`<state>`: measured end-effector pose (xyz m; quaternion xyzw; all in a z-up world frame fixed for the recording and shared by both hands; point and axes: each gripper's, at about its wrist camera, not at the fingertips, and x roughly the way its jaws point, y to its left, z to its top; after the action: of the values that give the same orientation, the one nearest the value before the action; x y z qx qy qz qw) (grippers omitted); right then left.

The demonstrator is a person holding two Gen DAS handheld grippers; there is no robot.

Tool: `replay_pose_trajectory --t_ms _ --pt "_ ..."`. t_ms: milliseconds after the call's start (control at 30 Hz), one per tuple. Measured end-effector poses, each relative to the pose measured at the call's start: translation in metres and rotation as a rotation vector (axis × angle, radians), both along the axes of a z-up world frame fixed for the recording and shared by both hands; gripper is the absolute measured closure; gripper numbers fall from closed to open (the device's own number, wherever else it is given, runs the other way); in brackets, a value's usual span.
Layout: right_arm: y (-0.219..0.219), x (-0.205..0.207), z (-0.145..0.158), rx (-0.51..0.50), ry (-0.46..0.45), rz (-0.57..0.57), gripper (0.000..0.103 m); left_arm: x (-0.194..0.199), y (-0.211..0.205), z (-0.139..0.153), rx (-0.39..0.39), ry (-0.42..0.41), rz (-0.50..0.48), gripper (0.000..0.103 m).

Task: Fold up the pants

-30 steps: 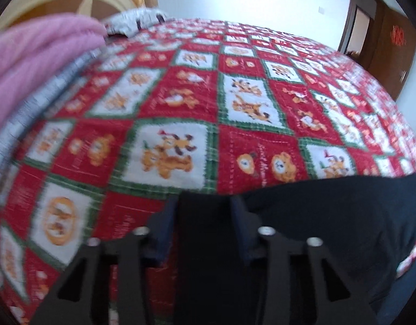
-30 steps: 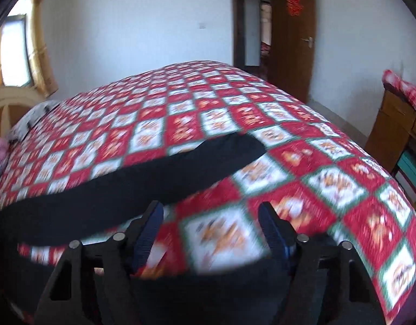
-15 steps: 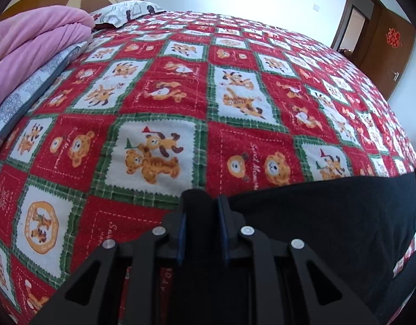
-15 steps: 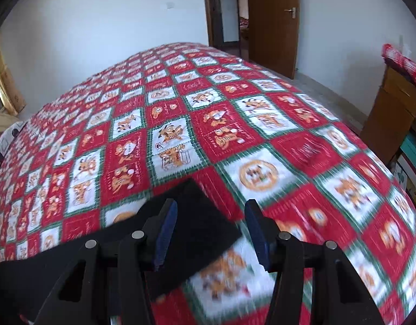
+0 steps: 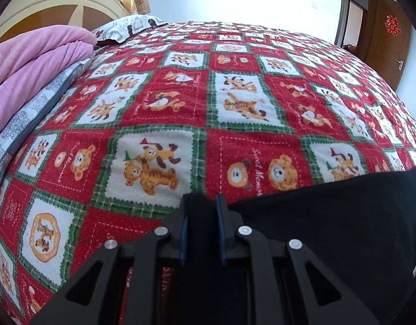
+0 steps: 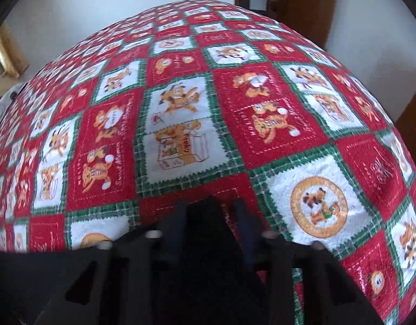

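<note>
The black pants lie on the bed's red patterned quilt and stretch to the right in the left wrist view. My left gripper is shut on a fold of the pants at their left end. In the right wrist view my right gripper has its jaws close around a corner of the black pants, which lies between them on the quilt. The frame is blurred, and a small gap shows beside the cloth.
A folded pink blanket and a grey patterned pillow lie at the left by the headboard. A brown door stands at the far right. The bed's edge drops off to the right in the right wrist view.
My left gripper closed on the pants' edge. My right gripper moved toward the pants' corner and its jaws narrowed around it.
</note>
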<state>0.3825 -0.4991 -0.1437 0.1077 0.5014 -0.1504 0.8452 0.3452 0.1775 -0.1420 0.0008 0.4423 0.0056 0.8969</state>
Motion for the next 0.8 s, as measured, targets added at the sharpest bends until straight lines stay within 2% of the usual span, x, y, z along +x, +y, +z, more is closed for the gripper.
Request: replay_pose_trajectory --t_ms 33,100,267,400,533,633,800 --pt "0.002 -0.001 0.001 0.005 -0.005 0.011 0.091 0.000 -0.001 0.000 0.003 -0.002 -0.003 0.088" --pt "0.009 -0.002 0.005 -0.010 -0.010 0.028 0.095 0.000 -0.002 0.001 0.004 -0.005 -0.011 0.090" --pt "0.025 -0.020 0.039 -0.033 -0.108 0.052 0.096 -0.008 0.004 0.016 -0.052 -0.049 -0.014 0.092" --pt "0.038 -0.052 0.078 -0.064 -0.208 0.073 0.096 -0.026 0.015 0.043 -0.136 -0.144 -0.008 0.092" --pt "0.047 -0.097 0.120 -0.101 -0.336 0.111 0.096 -0.045 0.023 0.062 -0.198 -0.217 -0.021 0.092" --pt "0.050 -0.142 0.142 -0.087 -0.441 0.133 0.096 -0.064 0.031 0.071 -0.254 -0.278 -0.030 0.092" --pt "0.045 -0.214 0.143 -0.047 -0.529 0.124 0.096 -0.097 0.047 0.068 -0.348 -0.336 -0.035 0.092"
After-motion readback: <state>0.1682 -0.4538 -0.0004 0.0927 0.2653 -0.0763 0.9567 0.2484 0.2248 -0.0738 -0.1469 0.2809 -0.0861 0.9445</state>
